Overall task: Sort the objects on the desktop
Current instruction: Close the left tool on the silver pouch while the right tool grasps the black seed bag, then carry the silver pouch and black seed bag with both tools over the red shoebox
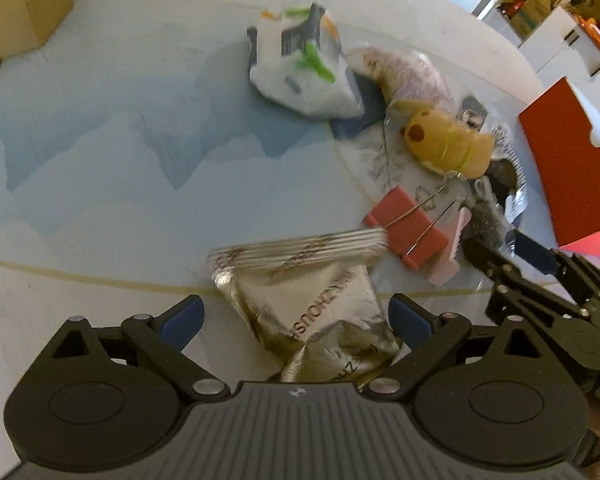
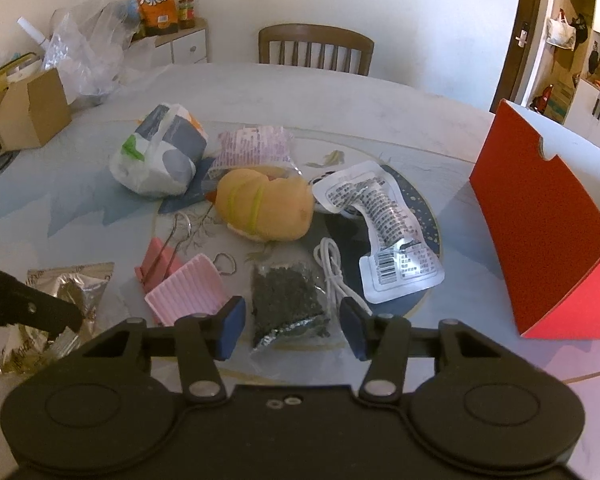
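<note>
My left gripper [image 1: 296, 320] is open, its jaws on either side of a gold foil packet [image 1: 308, 316] that lies on the table; the packet also shows in the right wrist view [image 2: 72, 292]. My right gripper [image 2: 292, 324] is open around the near end of a clear bag of dark tea leaves [image 2: 288, 296]. A red binder clip [image 1: 404, 224], a pink ridged clip [image 2: 188, 292], a yellow plush toy [image 2: 268, 208], a white cable [image 2: 332, 272], a white printed pouch [image 2: 388, 236], a pink snack bag [image 2: 256, 148] and a tissue pack [image 2: 160, 156] lie ahead.
A red open box [image 2: 548, 232] stands at the right. A cardboard box [image 2: 28, 112] and plastic bags [image 2: 84, 52] are at the far left. A wooden chair [image 2: 316, 48] stands behind the round table [image 2: 420, 108].
</note>
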The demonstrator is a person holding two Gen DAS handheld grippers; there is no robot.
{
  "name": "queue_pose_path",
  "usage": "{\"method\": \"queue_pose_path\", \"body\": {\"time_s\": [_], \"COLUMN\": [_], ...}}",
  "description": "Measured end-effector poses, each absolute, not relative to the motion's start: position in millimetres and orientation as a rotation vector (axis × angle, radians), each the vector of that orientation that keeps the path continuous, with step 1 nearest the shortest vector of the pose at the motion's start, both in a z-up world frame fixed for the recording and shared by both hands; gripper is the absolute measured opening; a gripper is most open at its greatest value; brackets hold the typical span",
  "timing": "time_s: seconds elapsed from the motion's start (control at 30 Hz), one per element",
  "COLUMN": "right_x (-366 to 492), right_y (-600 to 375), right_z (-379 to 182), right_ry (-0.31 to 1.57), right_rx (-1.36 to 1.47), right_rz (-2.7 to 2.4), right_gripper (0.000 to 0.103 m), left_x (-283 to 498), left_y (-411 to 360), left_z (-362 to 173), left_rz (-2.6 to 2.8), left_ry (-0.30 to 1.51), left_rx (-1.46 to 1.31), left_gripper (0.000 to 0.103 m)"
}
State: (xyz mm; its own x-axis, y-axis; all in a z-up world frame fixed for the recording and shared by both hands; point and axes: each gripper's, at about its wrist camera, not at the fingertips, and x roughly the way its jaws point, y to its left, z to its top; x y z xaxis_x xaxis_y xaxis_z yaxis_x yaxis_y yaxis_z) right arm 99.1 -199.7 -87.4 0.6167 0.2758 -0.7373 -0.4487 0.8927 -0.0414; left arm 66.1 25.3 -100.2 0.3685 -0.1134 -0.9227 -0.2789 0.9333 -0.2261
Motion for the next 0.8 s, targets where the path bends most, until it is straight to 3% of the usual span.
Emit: {"method": "queue_pose_path", "body": {"time_s": [0.07, 0.13, 0.27, 0.37, 0.57, 0.8], "right_x": [100, 100, 102, 102, 102, 101], "right_y": [-199, -199, -199, -200, -203, -215], "right_z": [-88, -89, -90, -88, -82, -72], "right_ry": [0.804, 0.801, 0.797, 0.794, 0.785, 0.78], "right_rx": [-0.237, -0.245, -0.261, -0.259, -0.241, -0.183], "right_rz": [0.427, 0.434, 0.446, 0.45, 0.444, 0.437], "right_gripper": [0.047, 0.046, 0.039, 0.035, 0.031, 0.029], "left_x": [65, 64, 66, 66, 67, 68], "left_y": [19, 15, 6, 0, -2, -10], "left_z": [-101, -100, -96, -94, -89, -80], "left_rz": [0.096, 0.097, 0.068, 0.063, 0.063, 0.052], "left_ry": [1.198, 1.189, 1.178, 1.173, 1.161, 1.125], "left_rx": [-0.34, -0.308, -0.244, -0.201, -0.18, -0.134], "left_gripper": [0.098, 0.091, 0.069, 0.059, 0.053, 0.052]}}
